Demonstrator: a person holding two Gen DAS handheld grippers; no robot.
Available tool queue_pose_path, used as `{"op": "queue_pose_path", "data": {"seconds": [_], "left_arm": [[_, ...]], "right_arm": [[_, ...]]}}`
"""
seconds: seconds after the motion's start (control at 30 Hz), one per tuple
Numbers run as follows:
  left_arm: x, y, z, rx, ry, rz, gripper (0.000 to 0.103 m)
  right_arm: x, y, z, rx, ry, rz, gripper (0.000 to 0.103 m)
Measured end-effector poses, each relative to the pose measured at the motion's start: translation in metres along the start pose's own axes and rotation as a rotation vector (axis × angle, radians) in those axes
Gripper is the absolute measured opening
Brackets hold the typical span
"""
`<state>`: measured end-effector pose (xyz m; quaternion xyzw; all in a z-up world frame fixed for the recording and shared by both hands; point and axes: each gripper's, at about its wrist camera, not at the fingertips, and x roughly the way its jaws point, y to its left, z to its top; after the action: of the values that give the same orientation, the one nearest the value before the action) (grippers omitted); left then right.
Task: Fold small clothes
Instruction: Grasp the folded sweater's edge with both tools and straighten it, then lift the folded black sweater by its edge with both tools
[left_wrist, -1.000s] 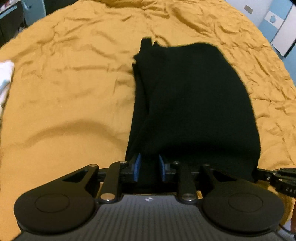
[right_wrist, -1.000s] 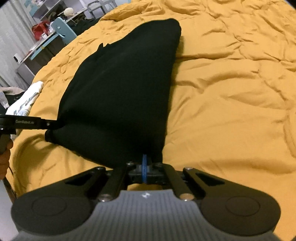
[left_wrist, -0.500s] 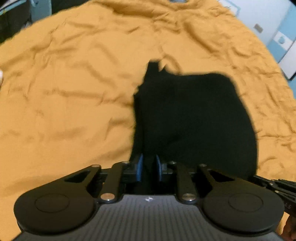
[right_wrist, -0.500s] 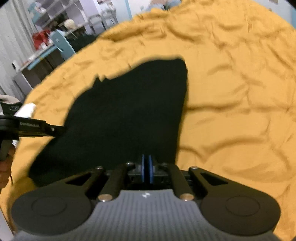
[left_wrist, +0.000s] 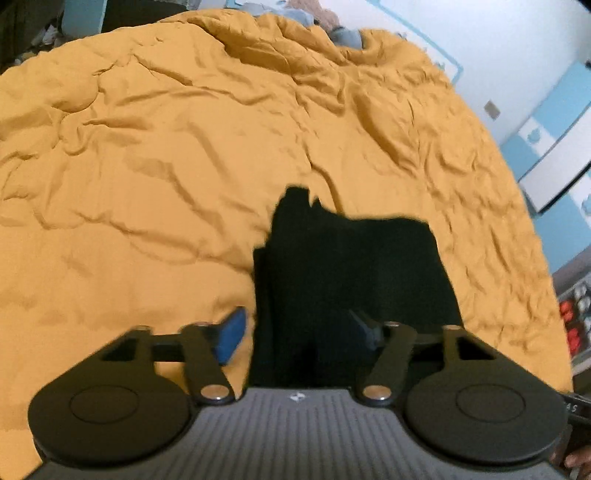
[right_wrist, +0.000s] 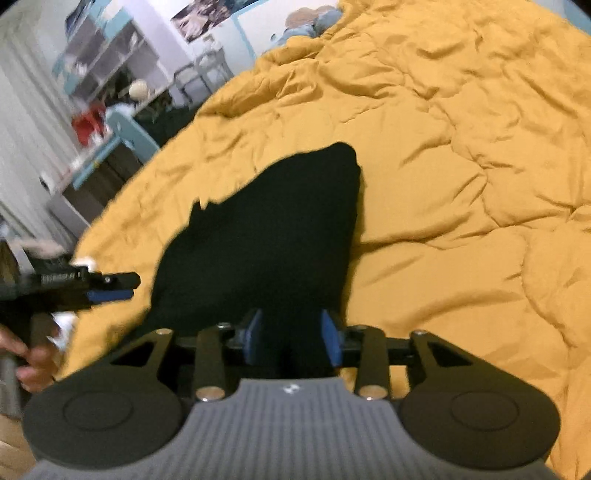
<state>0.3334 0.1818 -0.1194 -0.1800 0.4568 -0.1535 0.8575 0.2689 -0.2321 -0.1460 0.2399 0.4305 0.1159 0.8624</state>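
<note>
A black garment (left_wrist: 351, 277) lies folded flat on the orange duvet (left_wrist: 147, 184), its near edge running under both grippers. My left gripper (left_wrist: 297, 332) is opening; its blue pads (left_wrist: 231, 336) stand wide apart, with the garment's left near corner between them and not pressed. My right gripper (right_wrist: 291, 338) is opening too, and the garment (right_wrist: 266, 240) runs loosely between its blue pads (right_wrist: 330, 339). In the right wrist view the left gripper (right_wrist: 110, 288) shows from the side just left of the cloth, held by a hand (right_wrist: 33, 362).
The duvet (right_wrist: 461, 184) is wrinkled and spreads far to the right and back. Shelves (right_wrist: 96, 62), a desk and a light-blue chair (right_wrist: 129, 136) stand beyond the bed's left edge. A white and blue cabinet (left_wrist: 546, 147) is at the right.
Both grippers were shut on the garment's near edge and now stand open, the cloth released. Both have drawn back, and the garment looks smaller and lies flat on the duvet.
</note>
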Motion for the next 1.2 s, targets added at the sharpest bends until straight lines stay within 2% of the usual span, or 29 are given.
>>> {"op": "queue_pose_path", "data": {"seconds": [0.07, 0.1, 0.2, 0.37, 0.5, 0.57, 0.67, 0.77, 0.83, 0.9, 0.97, 1.1, 1.2], "left_arm": [[0.017, 0.014, 0.009, -0.055, 0.035, -0.059, 0.08], [0.027, 0.021, 0.011, -0.085, 0.06, -0.091, 0.084], [0.053, 0.037, 0.016, -0.127, 0.079, -0.098, 0.084], [0.088, 0.06, 0.021, -0.248, 0.109, -0.203, 0.088], [0.109, 0.061, 0.03, -0.253, 0.146, -0.224, 0.091], [0.115, 0.059, 0.034, -0.25, 0.155, -0.232, 0.091], [0.125, 0.055, 0.036, -0.265, 0.168, -0.308, 0.076], [0.138, 0.042, 0.036, -0.222, 0.186, -0.299, 0.074], [0.146, 0.04, 0.038, -0.236, 0.19, -0.31, 0.067], [0.153, 0.04, 0.038, -0.26, 0.202, -0.315, 0.046], [0.155, 0.039, 0.037, -0.261, 0.213, -0.308, 0.035], [0.141, 0.026, 0.038, -0.217, 0.179, -0.273, 0.023], [0.122, 0.007, 0.041, -0.146, 0.145, -0.23, 0.02]], "right_arm": [[0.006, -0.011, 0.01, 0.063, -0.002, 0.021, 0.071], [0.009, -0.016, 0.013, 0.089, -0.003, 0.032, 0.075], [0.023, -0.029, 0.022, 0.155, 0.005, 0.046, 0.076], [0.051, -0.041, 0.032, 0.233, 0.031, 0.08, 0.077], [0.077, -0.053, 0.037, 0.283, 0.047, 0.091, 0.077], [0.09, -0.062, 0.039, 0.335, 0.052, 0.122, 0.074], [0.106, -0.068, 0.042, 0.377, 0.055, 0.142, 0.068], [0.115, -0.069, 0.044, 0.385, 0.059, 0.159, 0.065], [0.121, -0.071, 0.044, 0.396, 0.064, 0.168, 0.062], [0.125, -0.075, 0.044, 0.426, 0.068, 0.176, 0.054], [0.129, -0.079, 0.042, 0.463, 0.078, 0.192, 0.034], [0.127, -0.072, 0.04, 0.463, 0.069, 0.196, 0.021], [0.116, -0.062, 0.043, 0.424, 0.043, 0.184, 0.013]]}}
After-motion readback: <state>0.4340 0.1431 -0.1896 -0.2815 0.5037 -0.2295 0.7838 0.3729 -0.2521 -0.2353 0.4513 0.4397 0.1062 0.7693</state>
